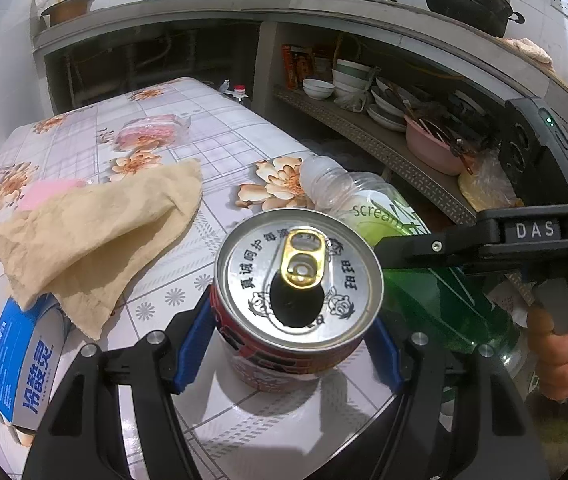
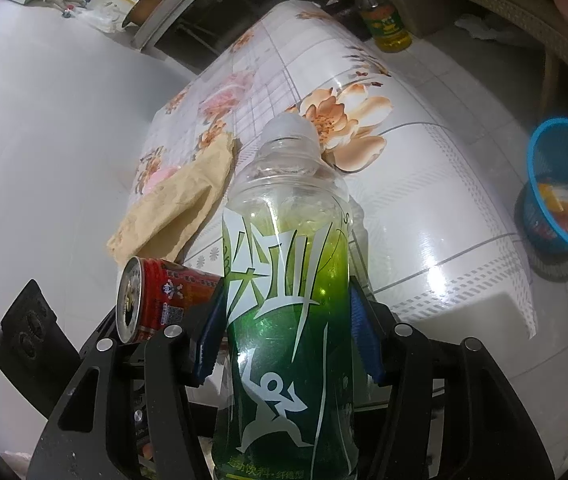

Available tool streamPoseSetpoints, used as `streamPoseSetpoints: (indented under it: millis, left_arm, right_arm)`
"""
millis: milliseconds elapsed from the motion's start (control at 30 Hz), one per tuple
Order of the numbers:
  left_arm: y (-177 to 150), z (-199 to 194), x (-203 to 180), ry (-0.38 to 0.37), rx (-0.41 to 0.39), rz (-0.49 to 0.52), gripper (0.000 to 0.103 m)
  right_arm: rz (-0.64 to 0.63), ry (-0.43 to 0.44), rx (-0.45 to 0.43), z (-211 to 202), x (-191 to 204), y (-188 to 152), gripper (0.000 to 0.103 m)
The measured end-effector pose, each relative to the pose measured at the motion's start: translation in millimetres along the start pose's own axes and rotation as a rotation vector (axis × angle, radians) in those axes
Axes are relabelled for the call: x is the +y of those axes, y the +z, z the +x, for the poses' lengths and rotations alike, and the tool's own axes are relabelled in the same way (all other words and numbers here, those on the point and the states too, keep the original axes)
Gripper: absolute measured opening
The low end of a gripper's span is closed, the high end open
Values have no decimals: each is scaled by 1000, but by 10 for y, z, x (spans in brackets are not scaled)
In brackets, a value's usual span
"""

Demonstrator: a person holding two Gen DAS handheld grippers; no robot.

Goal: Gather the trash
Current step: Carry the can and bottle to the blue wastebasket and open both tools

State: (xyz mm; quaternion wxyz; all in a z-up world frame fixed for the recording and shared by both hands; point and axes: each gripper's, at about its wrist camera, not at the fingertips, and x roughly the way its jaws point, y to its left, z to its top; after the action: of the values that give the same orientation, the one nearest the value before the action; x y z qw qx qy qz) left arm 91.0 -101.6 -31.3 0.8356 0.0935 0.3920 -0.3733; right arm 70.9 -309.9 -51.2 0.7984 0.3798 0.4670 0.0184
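A red drink can (image 1: 299, 280) with a silver top and an open gold pull tab stands between the blue pads of my left gripper (image 1: 291, 344), which is shut on its sides. To its right is a green plastic bottle (image 2: 287, 280) with a clear neck and a white cap. My right gripper (image 2: 287, 332) is shut on the bottle's body, its blue pads pressing both sides. In the right wrist view the can (image 2: 160, 300) shows just left of the bottle. Both are over the near end of the flowered tablecloth (image 1: 220, 140).
A crumpled tan paper (image 1: 100, 240) lies on the table beside a blue-and-white box (image 1: 24, 368), with a pink wrapped item (image 1: 152, 132) farther back. A blue basket (image 2: 563, 184) holding scraps sits on the floor. An oil bottle (image 2: 387, 24) stands beyond the table. Shelves of bowls (image 1: 363, 92) line the right.
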Motion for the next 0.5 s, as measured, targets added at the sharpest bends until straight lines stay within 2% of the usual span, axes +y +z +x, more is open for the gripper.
streamPoseSetpoints:
  millis: [267, 400, 500]
  left_arm:
    - [19, -133, 42, -13, -44, -17, 67]
    - [136, -180, -30, -42, -58, 7, 67]
    - [317, -202, -167, -88, -76, 40, 67]
  right_arm:
    - [-4, 33, -29, -137, 19, -32, 53]
    - [19, 61, -85, -348, -67, -113, 53]
    - [62, 56, -154, -646, -273, -164, 53]
